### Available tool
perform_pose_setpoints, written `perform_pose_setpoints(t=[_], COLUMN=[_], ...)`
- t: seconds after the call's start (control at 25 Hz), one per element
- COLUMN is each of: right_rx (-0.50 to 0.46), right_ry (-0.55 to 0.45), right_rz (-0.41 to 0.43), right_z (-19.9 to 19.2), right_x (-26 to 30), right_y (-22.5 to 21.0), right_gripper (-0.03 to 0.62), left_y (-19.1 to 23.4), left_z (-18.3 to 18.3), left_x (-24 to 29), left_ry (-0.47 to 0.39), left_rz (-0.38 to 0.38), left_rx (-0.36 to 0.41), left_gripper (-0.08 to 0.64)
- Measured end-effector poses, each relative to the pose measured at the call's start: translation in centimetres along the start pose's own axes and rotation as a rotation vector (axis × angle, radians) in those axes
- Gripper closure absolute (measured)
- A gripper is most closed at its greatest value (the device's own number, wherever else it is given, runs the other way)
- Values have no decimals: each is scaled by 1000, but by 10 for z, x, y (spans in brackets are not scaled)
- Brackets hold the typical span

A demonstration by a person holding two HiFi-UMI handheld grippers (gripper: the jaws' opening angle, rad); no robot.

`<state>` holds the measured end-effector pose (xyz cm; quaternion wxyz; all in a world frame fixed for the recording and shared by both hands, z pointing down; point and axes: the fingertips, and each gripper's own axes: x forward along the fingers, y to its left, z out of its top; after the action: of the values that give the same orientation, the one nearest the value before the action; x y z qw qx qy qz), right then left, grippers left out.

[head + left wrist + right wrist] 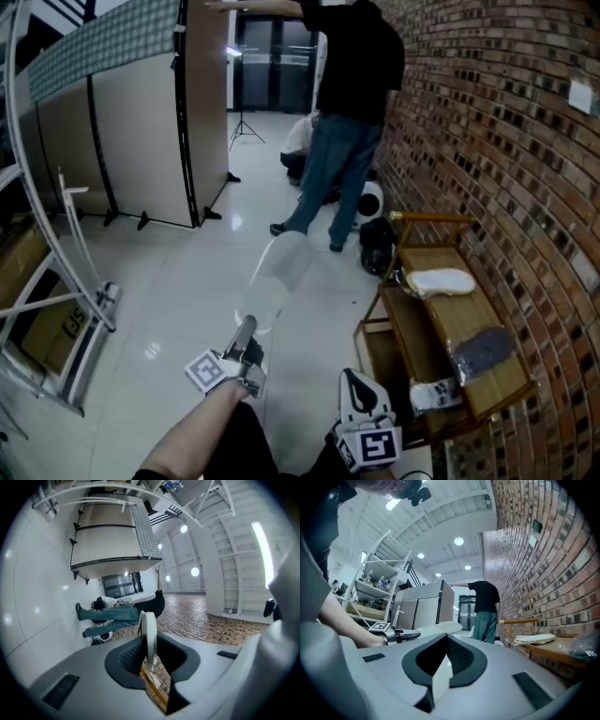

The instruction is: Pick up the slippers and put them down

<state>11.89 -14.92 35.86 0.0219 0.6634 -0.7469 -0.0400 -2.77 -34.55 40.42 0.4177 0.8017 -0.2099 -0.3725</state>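
My left gripper [247,330] is shut on a white slipper [276,279], which it holds up over the floor, blurred. In the left gripper view the slipper [150,629] stands edge-on, pinched between the dark pads [129,657]. My right gripper [354,382] hovers beside it, low by the wooden shoe rack [427,358], its jaws together with nothing in them. From the right gripper view, the held slipper [449,627] shows just past the closed jaws [446,638]. Another white slipper [439,281] lies on the rack's top shelf.
A grey slipper in a clear bag [482,350] lies on the rack top, and a white item [434,395] on a lower shelf. A person in jeans [339,141] stands ahead by the brick wall [506,159]. Folding partitions [141,141] and a metal rack [56,309] stand at left.
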Motion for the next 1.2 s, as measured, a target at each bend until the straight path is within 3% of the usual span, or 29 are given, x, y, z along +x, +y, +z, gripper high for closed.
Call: perform_pose_setpoints(t=[0.12,0.24,0.36,0.6,0.92,1.2], right_rx=[5,8,1,-6,-27,1], right_ry=[-12,-27,-48,-71,-7,85], right_rz=[40,61,76,110,133,130], right_z=[2,7,14,19,-21,-85], right_x=[-4,-5,0,5,40,85], right_y=[6,9,18,29,23,12], right_gripper=[583,583,583,583,583,583], left_y=[-25,-48,-56,-46,1,76], left_z=[16,25,30,30,15,-1], left_x=[-12,-31,-56,-84,-92,-89], left_ry=[-32,-98,-173,-220,-254,-185], left_rz=[-25,-30,5,84,159,234], left_rx=[62,54,22,31,-36,-39], left_gripper=[502,502,502,502,502,502])
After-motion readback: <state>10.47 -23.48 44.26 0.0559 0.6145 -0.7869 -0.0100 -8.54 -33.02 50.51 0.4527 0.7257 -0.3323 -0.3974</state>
